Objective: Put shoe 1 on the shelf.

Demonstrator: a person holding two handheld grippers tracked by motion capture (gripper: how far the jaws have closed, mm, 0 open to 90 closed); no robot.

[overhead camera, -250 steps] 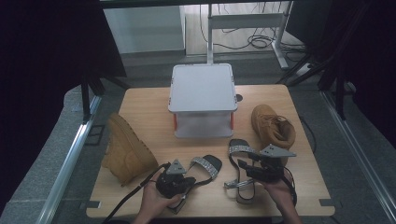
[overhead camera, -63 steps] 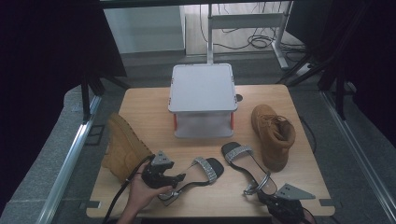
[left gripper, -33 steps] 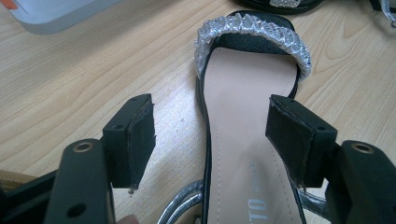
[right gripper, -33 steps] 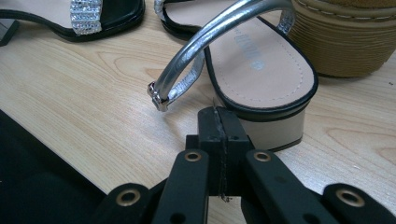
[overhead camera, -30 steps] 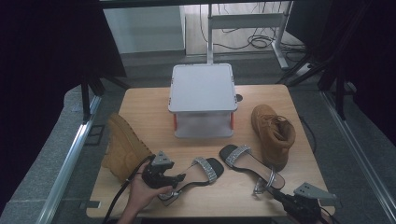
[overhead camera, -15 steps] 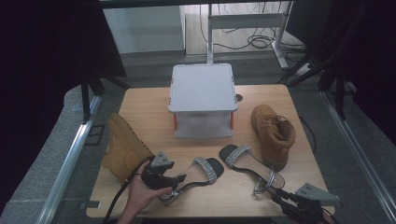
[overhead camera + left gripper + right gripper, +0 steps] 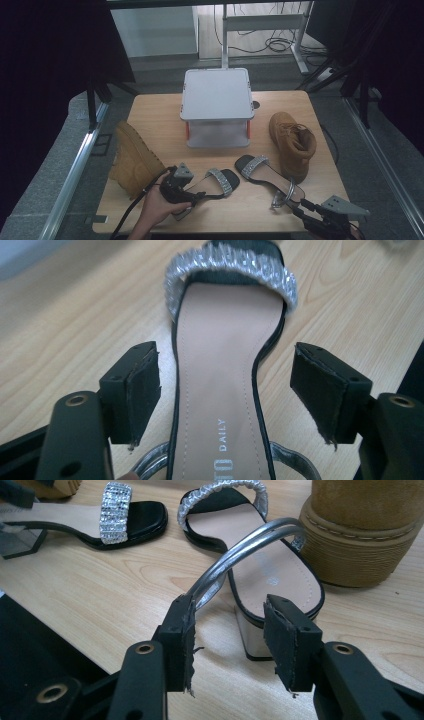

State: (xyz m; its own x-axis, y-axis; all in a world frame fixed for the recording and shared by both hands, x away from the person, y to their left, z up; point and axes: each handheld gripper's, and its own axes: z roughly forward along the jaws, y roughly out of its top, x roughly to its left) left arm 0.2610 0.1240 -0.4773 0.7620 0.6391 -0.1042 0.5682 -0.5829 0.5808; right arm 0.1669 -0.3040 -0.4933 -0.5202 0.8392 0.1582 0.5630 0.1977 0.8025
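— What's the right gripper [image 7: 300,206] doing down at the near right corner of the table [image 7: 160,107]?

— Its jaws have just been opening. They stand apart now at the heel of the right sandal [image 7: 265,175]; the silver ankle strap [image 7: 240,555] touches one pad, but nothing is pinched.

— And that sandal?

— Flat on the table, just beside the tan boot [image 7: 292,142] that stands upright on the right.

— The left gripper [image 7: 197,199]?

— Wide open, jaws either side of the left sandal [image 7: 212,185] without pressing it. That sandal lies near the front edge, its glittery band [image 7: 230,262] pointing right, with the other tan boot [image 7: 135,162] lying tipped over at its left.

— Anything farther back?

— A grey lidded box [image 7: 216,107] at the middle.
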